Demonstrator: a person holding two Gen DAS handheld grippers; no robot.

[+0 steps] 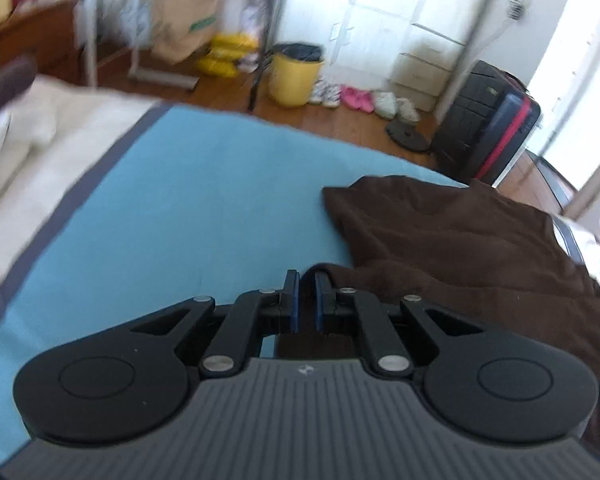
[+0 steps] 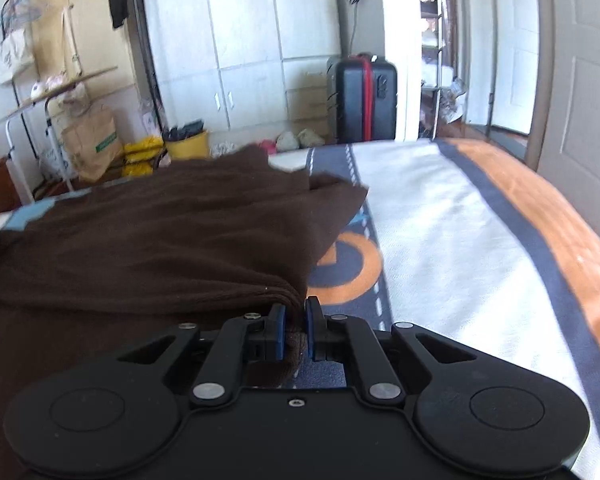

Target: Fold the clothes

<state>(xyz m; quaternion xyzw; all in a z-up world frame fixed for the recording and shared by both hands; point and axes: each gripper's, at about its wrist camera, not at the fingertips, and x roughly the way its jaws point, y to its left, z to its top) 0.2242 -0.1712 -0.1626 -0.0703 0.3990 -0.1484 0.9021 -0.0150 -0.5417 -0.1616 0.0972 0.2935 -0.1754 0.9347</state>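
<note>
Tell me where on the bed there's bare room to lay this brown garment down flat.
Free: the light blue panel, between the grey stripe and the brown garment; also the white band, between the road-print stripe and the orange border. Crowded: the middle, under the garment both grippers hold.

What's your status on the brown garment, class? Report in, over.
Left hand-held gripper shut on dark brown knit garment. Right hand-held gripper shut on its folded edge. Garment on blue bedspread; nothing in the way.
</note>
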